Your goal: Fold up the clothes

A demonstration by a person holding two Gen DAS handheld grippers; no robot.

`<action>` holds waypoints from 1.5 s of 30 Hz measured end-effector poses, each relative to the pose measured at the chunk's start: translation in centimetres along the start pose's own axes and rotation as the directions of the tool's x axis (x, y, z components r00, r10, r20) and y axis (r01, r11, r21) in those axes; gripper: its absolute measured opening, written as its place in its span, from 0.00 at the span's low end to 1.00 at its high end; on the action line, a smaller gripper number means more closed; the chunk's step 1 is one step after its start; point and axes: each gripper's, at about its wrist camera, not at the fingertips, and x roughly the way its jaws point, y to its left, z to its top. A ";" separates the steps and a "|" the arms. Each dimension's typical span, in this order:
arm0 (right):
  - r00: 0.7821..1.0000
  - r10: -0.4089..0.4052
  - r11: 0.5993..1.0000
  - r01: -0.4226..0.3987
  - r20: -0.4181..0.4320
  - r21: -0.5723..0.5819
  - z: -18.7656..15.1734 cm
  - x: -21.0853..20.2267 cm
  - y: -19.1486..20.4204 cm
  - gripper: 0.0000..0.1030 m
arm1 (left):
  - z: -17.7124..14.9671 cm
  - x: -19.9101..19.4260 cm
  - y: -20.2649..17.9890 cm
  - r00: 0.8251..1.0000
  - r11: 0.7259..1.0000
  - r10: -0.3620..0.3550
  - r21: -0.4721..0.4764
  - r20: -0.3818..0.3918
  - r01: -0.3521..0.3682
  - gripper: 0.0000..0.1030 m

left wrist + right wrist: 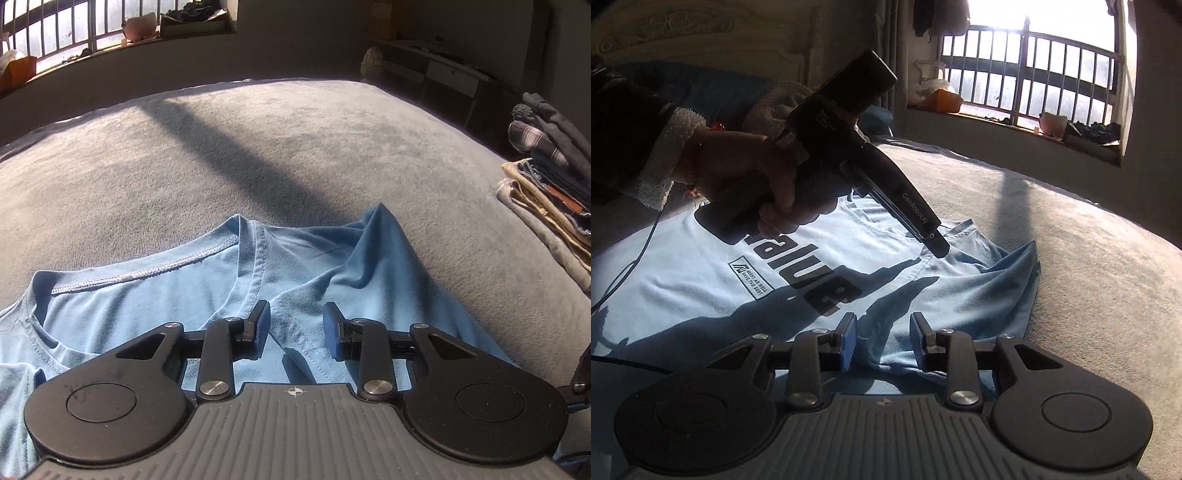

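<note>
Left gripper (296,325) jaws apart over shoulder seam of blue T-shirt (155,295), lower centre of frame. Right gripper (882,338) jaws apart above rumpled sleeve, nothing clamped. T-shirt flat on grey bed (258,140), unfolded. Folded stack (546,192) at right edge: earlier garments apparently done. No containers visible.

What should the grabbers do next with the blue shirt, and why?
Probably close the left gripper on the shirt near the shoulder seam. Both it and the right gripper are open, holding nothing, over cloth lying on the bed, and the sleeve is bunched, so it needs pulling flat first.
</note>
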 end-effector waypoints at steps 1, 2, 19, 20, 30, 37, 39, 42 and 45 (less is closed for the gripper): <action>1.000 -0.012 0.997 0.011 0.015 0.080 0.4 0.1 -1.8 0.34 | 0.1 0.3 0.0 1.000 1.000 0.006 0.020 -0.004 -0.006 0.35; 0.999 -0.025 0.987 0.020 0.028 0.161 0.8 0.2 -3.6 0.34 | 0.2 0.7 0.0 1.000 0.999 0.010 0.044 -0.015 -0.009 0.37; 1.000 -0.015 0.649 0.009 0.001 0.761 0.5 10.6 -18.1 0.18 | -0.3 1.2 -0.8 0.998 0.997 0.057 0.045 -0.010 -0.056 0.03; 1.000 -0.021 0.653 0.013 0.002 0.757 0.6 10.7 -18.0 0.17 | -0.3 0.8 -0.7 0.998 0.998 0.057 0.029 -0.003 -0.057 0.03; 0.997 -0.076 0.701 0.065 -0.016 0.711 1.3 10.7 -17.4 0.12 | -1.5 -0.5 2.4 0.994 0.977 0.087 -0.187 -0.069 -0.099 0.02; 0.998 -0.056 0.849 0.048 -0.001 0.527 3.9 10.8 -15.1 0.14 | -1.8 -0.3 2.1 0.993 0.979 0.097 -0.176 -0.066 -0.107 0.04; 0.996 -0.080 0.885 0.094 -0.049 0.456 4.4 12.0 -14.4 0.14 | -1.8 -0.2 2.1 0.993 0.980 0.100 -0.168 -0.060 -0.109 0.04; 0.985 -0.153 0.864 0.173 -0.082 0.474 4.1 13.6 -15.5 0.13 | -1.9 -0.1 2.1 0.994 0.982 0.098 -0.158 -0.052 -0.105 0.09; 0.979 -0.196 0.804 0.196 -0.060 0.561 3.9 13.2 -17.0 0.13 | -1.9 -0.2 2.7 0.997 0.981 0.063 -0.183 -0.040 -0.069 0.19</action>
